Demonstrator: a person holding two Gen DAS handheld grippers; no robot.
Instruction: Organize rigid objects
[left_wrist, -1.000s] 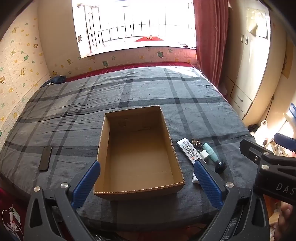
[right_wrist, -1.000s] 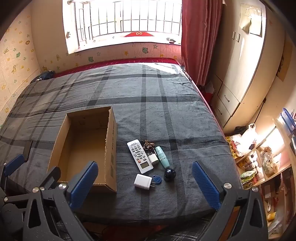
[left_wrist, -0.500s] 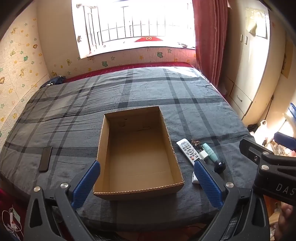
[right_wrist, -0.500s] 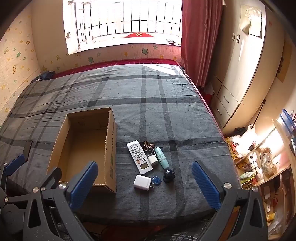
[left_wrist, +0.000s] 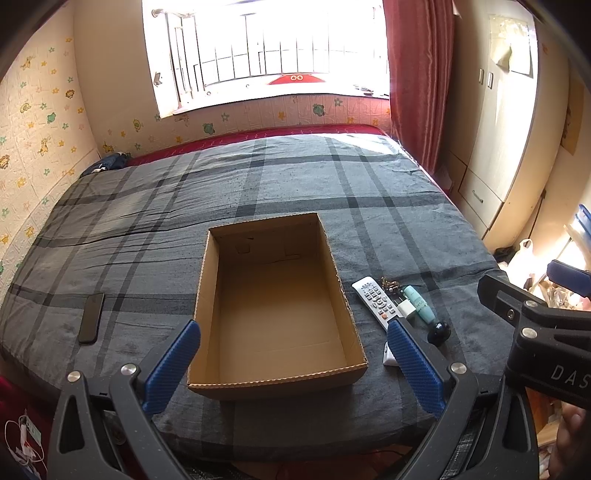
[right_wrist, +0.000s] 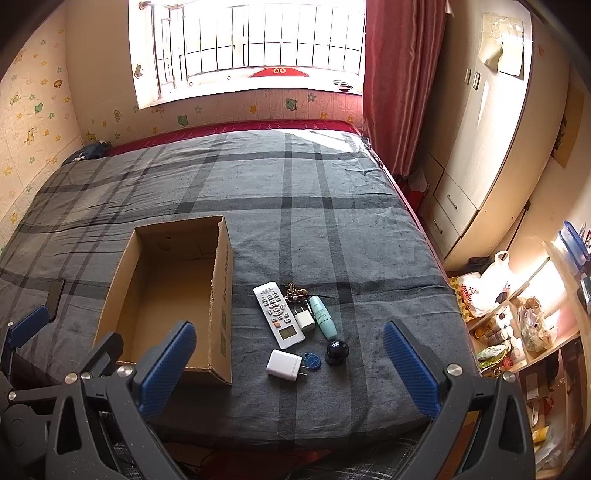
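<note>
An empty cardboard box (left_wrist: 275, 302) (right_wrist: 173, 291) lies on the grey plaid bed. Right of it sits a cluster: a white remote (right_wrist: 277, 314) (left_wrist: 375, 301), a small white plug (right_wrist: 305, 320), a mint bottle (right_wrist: 322, 317) (left_wrist: 418, 305), a keyring (right_wrist: 296, 290), a white charger (right_wrist: 283, 364), a blue tag (right_wrist: 311, 361) and a black ball (right_wrist: 336, 352) (left_wrist: 438, 330). My left gripper (left_wrist: 291, 365) hangs open in front of the box. My right gripper (right_wrist: 290, 365) is open over the bed's near edge, before the cluster.
A black phone (left_wrist: 91, 317) lies on the bed left of the box. A wardrobe (right_wrist: 487, 147) and a red curtain (right_wrist: 399, 74) stand at the right. Cluttered shelves (right_wrist: 524, 325) flank the bed's right side. A window (left_wrist: 266, 51) is at the far wall.
Both views have crept slightly, with the box and the cluster shifting a little in frame. Both grippers stay open and nothing on the bed has moved.
</note>
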